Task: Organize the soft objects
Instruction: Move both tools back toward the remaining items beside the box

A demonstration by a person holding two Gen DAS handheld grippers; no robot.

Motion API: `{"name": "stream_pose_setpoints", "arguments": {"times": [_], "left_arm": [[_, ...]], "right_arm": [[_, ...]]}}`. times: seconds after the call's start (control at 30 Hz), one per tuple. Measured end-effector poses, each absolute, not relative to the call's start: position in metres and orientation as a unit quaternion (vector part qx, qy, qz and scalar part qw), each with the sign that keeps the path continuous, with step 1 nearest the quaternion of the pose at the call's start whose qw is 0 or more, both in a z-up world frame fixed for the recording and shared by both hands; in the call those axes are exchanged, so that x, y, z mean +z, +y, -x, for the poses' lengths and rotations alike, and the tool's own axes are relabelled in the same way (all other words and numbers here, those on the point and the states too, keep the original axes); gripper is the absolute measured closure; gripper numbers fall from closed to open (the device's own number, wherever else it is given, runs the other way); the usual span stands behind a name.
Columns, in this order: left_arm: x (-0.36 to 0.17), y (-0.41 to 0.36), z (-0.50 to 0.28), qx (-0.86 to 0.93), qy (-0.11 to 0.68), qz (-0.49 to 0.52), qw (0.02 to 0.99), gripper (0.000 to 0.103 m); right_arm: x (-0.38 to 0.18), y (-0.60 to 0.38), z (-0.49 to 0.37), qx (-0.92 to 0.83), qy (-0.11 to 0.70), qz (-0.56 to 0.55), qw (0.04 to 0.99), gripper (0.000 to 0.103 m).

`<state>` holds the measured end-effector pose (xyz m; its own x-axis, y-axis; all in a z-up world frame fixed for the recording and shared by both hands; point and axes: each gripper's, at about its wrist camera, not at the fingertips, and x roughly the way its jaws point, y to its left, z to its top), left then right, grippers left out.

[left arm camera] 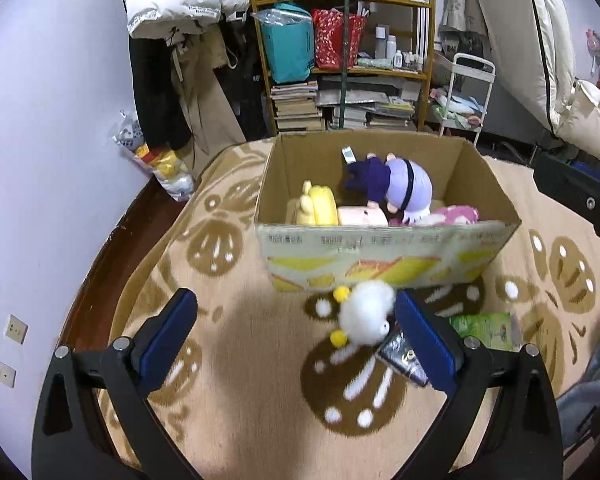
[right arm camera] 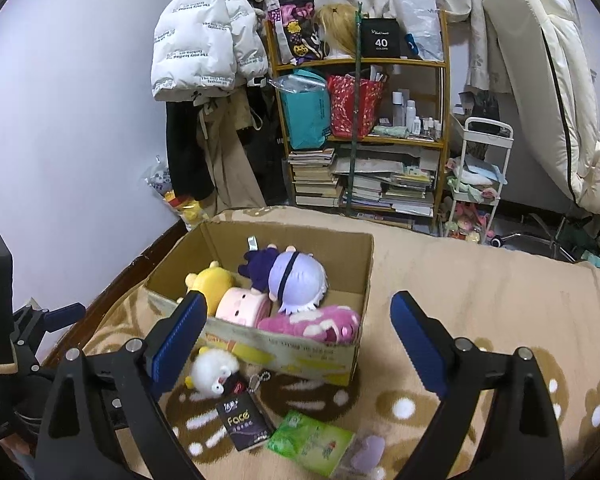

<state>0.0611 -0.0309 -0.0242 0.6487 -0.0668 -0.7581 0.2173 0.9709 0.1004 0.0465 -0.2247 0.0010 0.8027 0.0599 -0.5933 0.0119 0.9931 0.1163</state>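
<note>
A cardboard box (left arm camera: 384, 256) (right arm camera: 296, 350) stands on the patterned blanket and holds several plush toys: a purple-haired doll (left arm camera: 400, 186) (right arm camera: 296, 278), a yellow toy (left arm camera: 320, 206) (right arm camera: 212, 282), a pale pink one (right arm camera: 242, 306) and a pink one (right arm camera: 316, 324). A small white fluffy plush (left arm camera: 366, 314) (right arm camera: 212, 370) lies on the blanket in front of the box. My left gripper (left arm camera: 296, 328) is open, with the white plush beside its right finger. My right gripper (right arm camera: 298, 334) is open and empty, above the box's near wall.
A dark sachet (right arm camera: 246, 426) (left arm camera: 404, 356), a green packet (right arm camera: 310, 442) (left arm camera: 486, 330) and a keychain (right arm camera: 258, 380) lie on the blanket by the box. A cluttered shelf (right arm camera: 360, 136), hanging coats and a white trolley (right arm camera: 480, 176) stand behind. The wall is at the left.
</note>
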Motion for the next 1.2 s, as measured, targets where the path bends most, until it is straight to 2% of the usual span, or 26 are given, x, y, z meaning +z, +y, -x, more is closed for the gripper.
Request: {"name": "stream_pose_setpoints", "arguments": {"times": [0.17, 0.2, 0.47, 0.77, 1.2], "left_arm": [[-0.027, -0.031, -0.05, -0.081, 0.42, -0.092, 0.899, 0.005], [-0.028, -0.029, -0.048, -0.081, 0.421, -0.092, 0.899, 0.005], [-0.034, -0.028, -0.038, -0.077, 0.426, -0.095, 0.896, 0.005], [-0.038, -0.031, -0.04, -0.078, 0.429, -0.102, 0.894, 0.005], [-0.055, -0.035, -0.053, -0.083, 0.452, -0.103, 0.882, 0.005]], "right_arm": [[-0.004, -0.226, -0.037, 0.007, 0.327, -0.073, 0.942, 0.004], [-0.005, -0.226, -0.035, 0.005, 0.327, -0.074, 0.942, 0.0], [-0.014, -0.227, -0.024, -0.012, 0.334, -0.081, 0.939, 0.0], [-0.028, -0.241, -0.021, -0.025, 0.374, -0.114, 0.92, 0.0], [-0.05, -0.236, -0.037, -0.028, 0.419, -0.107, 0.901, 0.0]]}}
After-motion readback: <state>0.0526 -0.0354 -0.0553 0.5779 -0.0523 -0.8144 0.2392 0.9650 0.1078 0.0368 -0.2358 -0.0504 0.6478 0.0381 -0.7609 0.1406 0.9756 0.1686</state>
